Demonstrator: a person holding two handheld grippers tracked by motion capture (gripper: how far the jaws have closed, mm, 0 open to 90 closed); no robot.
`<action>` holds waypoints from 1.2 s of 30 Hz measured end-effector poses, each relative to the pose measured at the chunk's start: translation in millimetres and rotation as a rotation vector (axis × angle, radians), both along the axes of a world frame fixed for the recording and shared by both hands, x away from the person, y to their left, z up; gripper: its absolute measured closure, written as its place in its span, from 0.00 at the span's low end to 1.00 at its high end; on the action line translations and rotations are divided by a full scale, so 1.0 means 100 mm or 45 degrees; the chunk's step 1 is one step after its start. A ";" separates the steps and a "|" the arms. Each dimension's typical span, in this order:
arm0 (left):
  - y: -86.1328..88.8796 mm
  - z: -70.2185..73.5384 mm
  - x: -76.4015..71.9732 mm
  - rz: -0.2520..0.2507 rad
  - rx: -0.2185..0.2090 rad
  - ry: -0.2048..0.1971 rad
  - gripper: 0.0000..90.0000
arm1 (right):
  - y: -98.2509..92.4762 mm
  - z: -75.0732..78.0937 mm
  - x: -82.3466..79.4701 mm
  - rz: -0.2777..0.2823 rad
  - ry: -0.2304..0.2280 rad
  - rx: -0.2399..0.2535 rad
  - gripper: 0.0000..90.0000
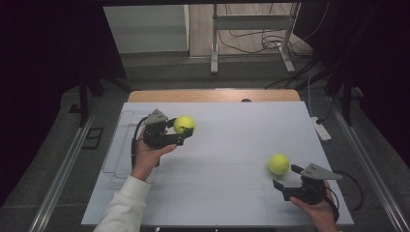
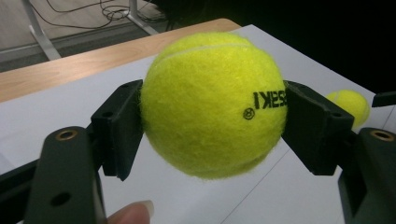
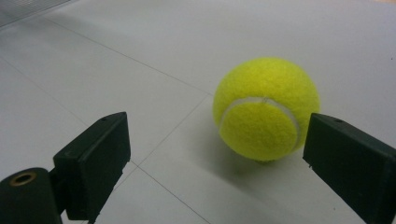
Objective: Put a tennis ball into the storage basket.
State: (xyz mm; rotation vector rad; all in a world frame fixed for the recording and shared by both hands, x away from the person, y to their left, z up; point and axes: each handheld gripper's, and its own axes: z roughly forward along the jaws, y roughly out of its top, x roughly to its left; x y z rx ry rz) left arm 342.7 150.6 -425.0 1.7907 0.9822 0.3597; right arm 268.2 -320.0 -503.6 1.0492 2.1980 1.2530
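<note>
On the white table [image 1: 222,145], at 9 o'clock beside your left hand, lies a clear tray [image 1: 118,145]. Your left gripper [image 1: 186,131] at 10 o'clock is pinching one tennis ball [image 2: 212,105], lifted off the surface. Your right gripper [image 1: 285,177] at 4 o'clock is spread wide, second tennis ball [image 3: 266,109] resting on the table just ahead of its jaws, untouched.

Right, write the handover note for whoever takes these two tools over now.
Left tool: shut on the first tennis ball, held clear above the white table.
Right tool: open, jaws wide, pointed at the second tennis ball, which rests on the table; the ball sits nearer one jaw and is not yet between them.
Done: first ball gripped and lifted.
Left: probably ease the right tool forward, centre it on the second ball and close.
</note>
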 end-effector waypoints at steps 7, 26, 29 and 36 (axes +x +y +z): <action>0.05 0.02 0.00 0.019 -0.005 -0.004 0.30 | 0.00 0.00 0.00 -0.002 0.000 -0.001 0.09; 0.15 0.04 0.00 0.075 0.007 -0.021 0.30 | 0.00 0.00 0.00 0.001 -0.002 -0.001 0.09; 0.16 0.04 0.00 0.081 0.008 -0.023 0.30 | 0.00 0.00 0.00 0.002 -0.003 -0.002 0.09; 0.21 0.05 0.01 0.100 -0.003 -0.021 0.30 | 0.00 0.00 0.00 0.003 -0.003 -0.002 0.09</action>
